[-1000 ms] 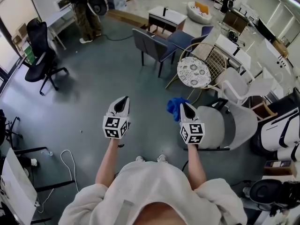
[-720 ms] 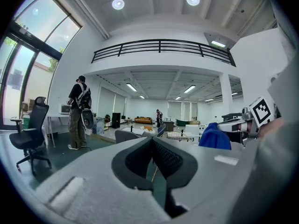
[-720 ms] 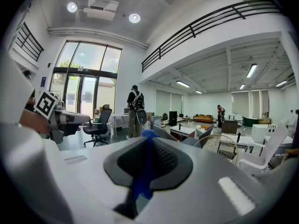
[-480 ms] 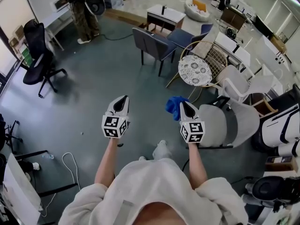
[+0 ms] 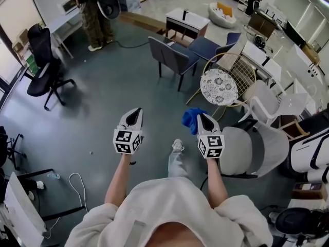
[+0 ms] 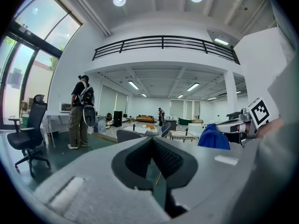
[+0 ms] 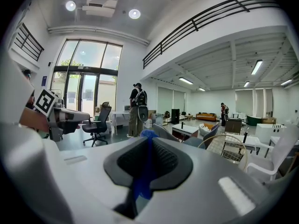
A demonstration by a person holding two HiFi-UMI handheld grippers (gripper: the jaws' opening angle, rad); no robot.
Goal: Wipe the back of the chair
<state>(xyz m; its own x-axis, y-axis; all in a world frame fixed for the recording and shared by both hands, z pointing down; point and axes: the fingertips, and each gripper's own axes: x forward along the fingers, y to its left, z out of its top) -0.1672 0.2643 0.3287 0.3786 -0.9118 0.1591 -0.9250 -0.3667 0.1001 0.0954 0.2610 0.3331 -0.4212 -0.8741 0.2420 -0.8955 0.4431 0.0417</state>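
The person's foot [image 5: 178,145] is out ahead on the grey floor [image 5: 103,96], between the 2 grippers held level in front of the body. The left gripper [image 5: 134,112] has its jaws pressed together with nothing between them. The right gripper [image 5: 201,117] pinches a blue cloth [image 5: 190,118], which bunches out past the jaw tips; in the right gripper view the cloth runs down between the pads. Which chair is meant cannot be told for sure, but the likeliest is the grey chair [image 5: 247,145] just right of the right gripper, its broad back turned up toward the head view. To wipe it well, the cloth probably needs to reach the back first, since it hangs clear of any surface now. Then it should be laid flat, not as a wad, and drawn across in overlapping passes, with the free left gripper able to steady the chair if it swivels or rolls. A loose cable [image 5: 74,176] lies on the floor to the near left, well away from the path. Beyond the grey chair stand a white chair [image 5: 267,99] and a round wire chair [image 5: 218,86], close enough to crowd the right side. Farther off are 2 dark-blue chairs [image 5: 172,55], a black office chair [image 5: 43,60] at left, a low white counter [image 5: 186,18] and a standing person [image 5: 95,14].
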